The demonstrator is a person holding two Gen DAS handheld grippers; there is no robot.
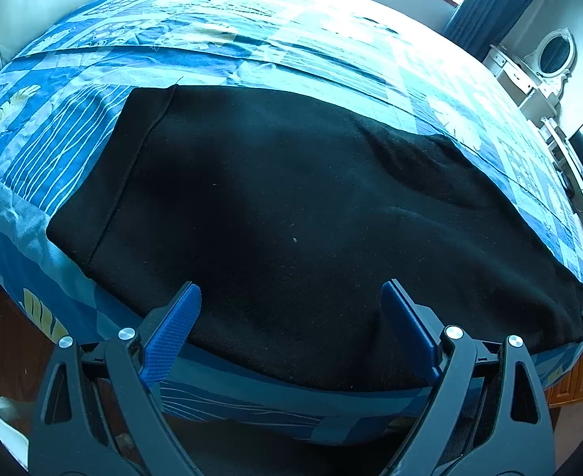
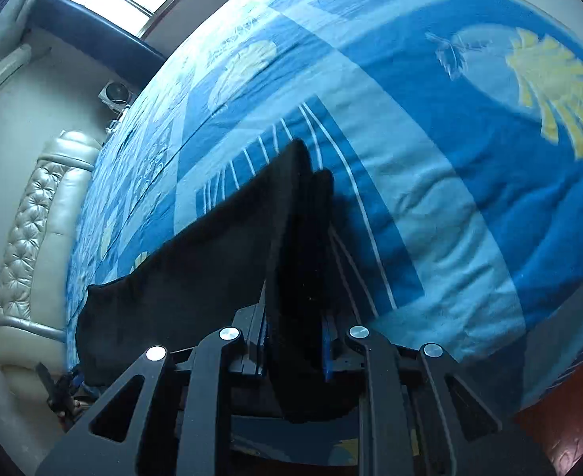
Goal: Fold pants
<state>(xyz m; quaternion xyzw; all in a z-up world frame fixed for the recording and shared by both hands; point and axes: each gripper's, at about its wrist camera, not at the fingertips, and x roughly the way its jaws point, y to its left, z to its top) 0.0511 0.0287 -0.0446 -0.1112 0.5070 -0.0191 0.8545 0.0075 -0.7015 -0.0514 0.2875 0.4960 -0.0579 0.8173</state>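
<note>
Your right gripper (image 2: 295, 341) is clamped on a fold of the black pants (image 2: 196, 277): in the right wrist view the cloth runs straight up from between the two dark fingers at bottom centre, tented off the bedspread (image 2: 450, 198) toward a peak at mid frame, with a loose tail hanging below the jaws. From that pinch the pants stretch away to the lower left of the frame, long axis diagonal, ending near the padded headboard (image 2: 33, 218). So the right hand has one end and the rest trails leftward. Your left gripper (image 1: 291, 297) is spread wide and grips nothing; in the left wrist view its blue pads (image 1: 172, 333) sit either side of the near edge of the pants (image 1: 291, 198), which fill mid frame and lie flat, long axis left to right. Hemmed band at the left of the frame, far end running off to the lower right where the other gripper just shows at the edge. Pad contact with the cloth: can't tell. My read: left hand is nearer the flat body, right hand owns the lifted end, and the fold carries that end along the long axis toward the band.
</note>
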